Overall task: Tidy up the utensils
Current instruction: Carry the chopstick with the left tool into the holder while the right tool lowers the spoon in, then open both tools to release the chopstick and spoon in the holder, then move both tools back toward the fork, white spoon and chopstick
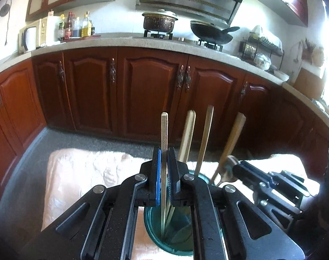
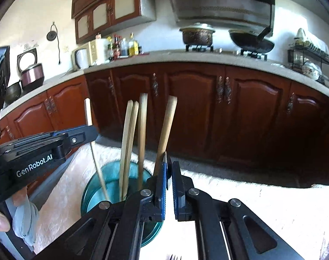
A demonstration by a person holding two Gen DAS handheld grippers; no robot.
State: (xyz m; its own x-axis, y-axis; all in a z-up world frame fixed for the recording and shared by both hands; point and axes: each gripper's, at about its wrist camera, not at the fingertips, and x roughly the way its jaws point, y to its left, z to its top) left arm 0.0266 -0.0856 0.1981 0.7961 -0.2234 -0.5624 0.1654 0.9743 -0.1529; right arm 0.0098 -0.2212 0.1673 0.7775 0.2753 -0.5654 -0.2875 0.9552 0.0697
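A teal glass cup (image 1: 152, 227) (image 2: 93, 186) stands on a white cloth, right under both grippers. My left gripper (image 1: 164, 151) (image 2: 93, 133) is shut on a pale chopstick (image 1: 164, 130) (image 2: 87, 112), held upright with its lower end inside the cup. My right gripper (image 2: 169, 162) (image 1: 230, 165) is shut at its very tips on a wooden chopstick (image 2: 167, 125) (image 1: 235, 134), which leans right over the cup's rim. Other wooden chopsticks (image 2: 127, 140) (image 1: 187, 134) stand loose in the cup between the two held ones.
The white cloth (image 1: 77, 173) (image 2: 240, 197) covers a grey table top (image 1: 28, 162). Dark red kitchen cabinets (image 1: 151, 95) and a counter with a pot and a wok lie beyond. A gloved hand (image 2: 23, 218) holds the left gripper at the left edge.
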